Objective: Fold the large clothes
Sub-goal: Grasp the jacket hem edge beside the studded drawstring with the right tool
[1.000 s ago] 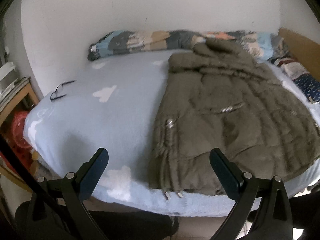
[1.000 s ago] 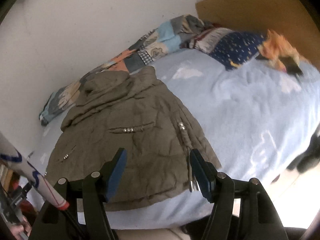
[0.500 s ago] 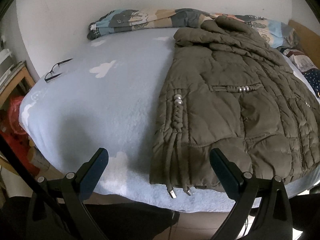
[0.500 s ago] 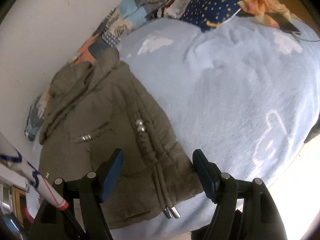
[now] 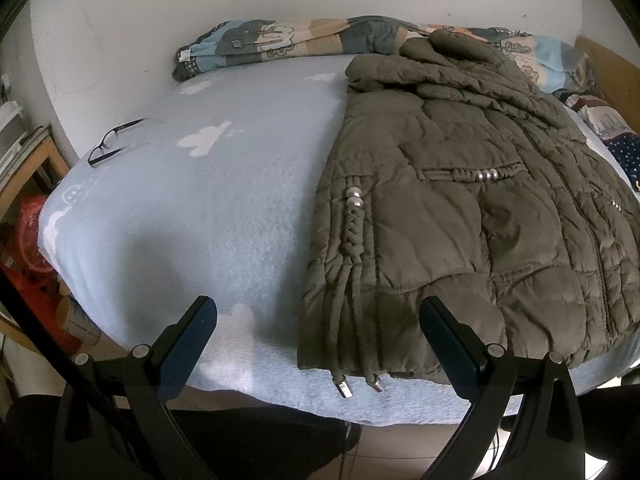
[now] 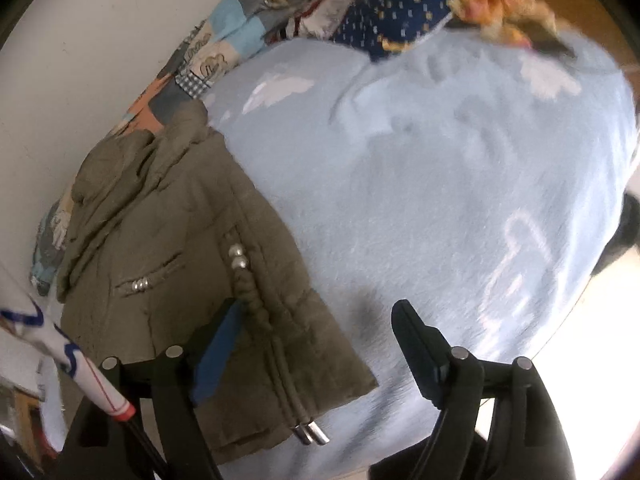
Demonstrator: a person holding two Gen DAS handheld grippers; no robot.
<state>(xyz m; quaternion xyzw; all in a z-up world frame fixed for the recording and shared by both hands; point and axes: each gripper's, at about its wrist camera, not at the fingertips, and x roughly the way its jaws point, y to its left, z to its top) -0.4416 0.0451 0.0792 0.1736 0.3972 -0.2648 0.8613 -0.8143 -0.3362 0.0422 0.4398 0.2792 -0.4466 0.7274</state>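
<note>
An olive-brown quilted jacket (image 5: pixel 472 208) lies flat on a light blue bed blanket (image 5: pixel 224 208), hood towards the wall, hem at the near edge. A braided cord with metal tips (image 5: pixel 356 360) runs down its left side. My left gripper (image 5: pixel 316 312) stands open above the jacket's near-left hem corner, nothing between its fingers. In the right wrist view the same jacket (image 6: pixel 192 264) fills the lower left. My right gripper (image 6: pixel 320 316) is open and its jaws are still opening, straddling the jacket's near-right hem corner and corded edge (image 6: pixel 280 368) without pressing on them.
A patchwork quilt (image 5: pixel 304 38) is bunched along the wall. Glasses (image 5: pixel 116 142) lie at the blanket's far left. A navy dotted cloth (image 6: pixel 396 20) and an orange cloth (image 6: pixel 504 12) sit near the headboard. Wooden furniture and red items (image 5: pixel 28 232) stand left of the bed.
Both views have tipped down and come closer to the jacket's hem. The right gripper rolled, slid over the jacket's right hem corner, and its jaws widened. The left gripper settled early and stayed.
</note>
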